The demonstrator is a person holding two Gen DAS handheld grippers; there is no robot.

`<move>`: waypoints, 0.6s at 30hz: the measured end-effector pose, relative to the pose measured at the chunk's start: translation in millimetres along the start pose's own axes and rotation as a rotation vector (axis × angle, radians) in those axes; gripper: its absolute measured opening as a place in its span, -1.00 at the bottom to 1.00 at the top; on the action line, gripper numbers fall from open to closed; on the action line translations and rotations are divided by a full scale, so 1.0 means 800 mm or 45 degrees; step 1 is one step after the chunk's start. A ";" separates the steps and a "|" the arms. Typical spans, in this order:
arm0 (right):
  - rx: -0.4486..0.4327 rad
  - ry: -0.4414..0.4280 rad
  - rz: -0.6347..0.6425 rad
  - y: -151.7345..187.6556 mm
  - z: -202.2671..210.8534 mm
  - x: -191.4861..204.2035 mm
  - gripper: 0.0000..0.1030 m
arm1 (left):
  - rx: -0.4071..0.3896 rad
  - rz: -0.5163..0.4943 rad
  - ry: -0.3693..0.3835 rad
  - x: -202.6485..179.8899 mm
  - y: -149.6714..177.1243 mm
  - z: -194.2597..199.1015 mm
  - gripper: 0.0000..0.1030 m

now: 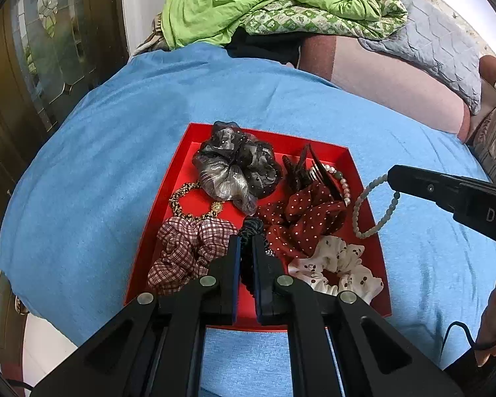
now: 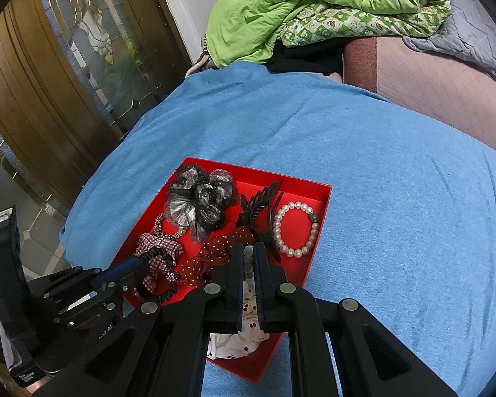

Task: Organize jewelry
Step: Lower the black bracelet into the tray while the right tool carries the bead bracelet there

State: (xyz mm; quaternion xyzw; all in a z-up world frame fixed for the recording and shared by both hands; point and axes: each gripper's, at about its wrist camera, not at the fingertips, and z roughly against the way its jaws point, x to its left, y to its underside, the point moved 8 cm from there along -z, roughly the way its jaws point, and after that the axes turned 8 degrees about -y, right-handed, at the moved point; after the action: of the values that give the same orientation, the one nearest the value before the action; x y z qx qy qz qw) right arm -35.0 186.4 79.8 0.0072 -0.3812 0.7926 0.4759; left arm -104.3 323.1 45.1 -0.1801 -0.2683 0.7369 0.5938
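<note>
Left tongs: left gripper [image 1: 247,243] sits low over the near part of the box, jaws almost together and pinched on a thin black satin scrunchie [image 1: 248,228], which loops between the pads.
Right tongs: right gripper [image 2: 248,251] has its jaws drawn nearly closed on a pale green beaded bracelet [image 1: 373,208]; in the left wrist view the loop dangles from its tip over the right rim of the box.
Box: shallow red cardboard tray [image 1: 367,178] lies on a blue cloth [image 1: 115,132] and holds all the loose pieces.
Near contents: white ruffled scrunchie with dark cherries [image 1: 339,269] at near right, plaid red-and-white scrunchie [image 1: 185,251] at near left.
Middle contents: dark red polka-dot scrunchie [image 1: 301,221], and a leopard-print hair tie with a gold charm [image 1: 182,198] on the left.
Far contents: grey and black sheer scrunchie [image 1: 234,168], dark brown claw clip [image 1: 297,172], white pearl bracelet [image 2: 296,228] at far right.
Beyond: green quilt [image 1: 248,0] heaped well behind the box.
Risk, bracelet: held by a bead or two, it could slip out and fall outside the rim onto the cloth.
Risk, scrunchie: slick satin may slide from the pads, or drag the plaid one along if lifted.
Risk, crowding: both tools work close together, so a bump could shift the light box.
</note>
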 end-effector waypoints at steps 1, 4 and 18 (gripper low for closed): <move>0.000 0.000 0.000 0.000 0.000 0.000 -0.86 | 0.000 -0.002 0.000 0.000 0.000 0.000 -0.88; 0.000 0.004 -0.002 0.000 -0.002 0.000 -0.86 | 0.011 -0.004 -0.005 0.000 0.002 -0.005 -0.88; 0.003 -0.010 -0.023 -0.004 -0.012 -0.006 -0.86 | 0.056 0.045 -0.026 0.022 0.008 -0.025 -0.88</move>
State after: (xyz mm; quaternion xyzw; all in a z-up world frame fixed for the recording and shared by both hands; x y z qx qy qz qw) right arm -26.9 189.4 73.0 0.0146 -0.3820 0.7887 0.4815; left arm -101.9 342.5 26.3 -0.1644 -0.2548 0.7548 0.5816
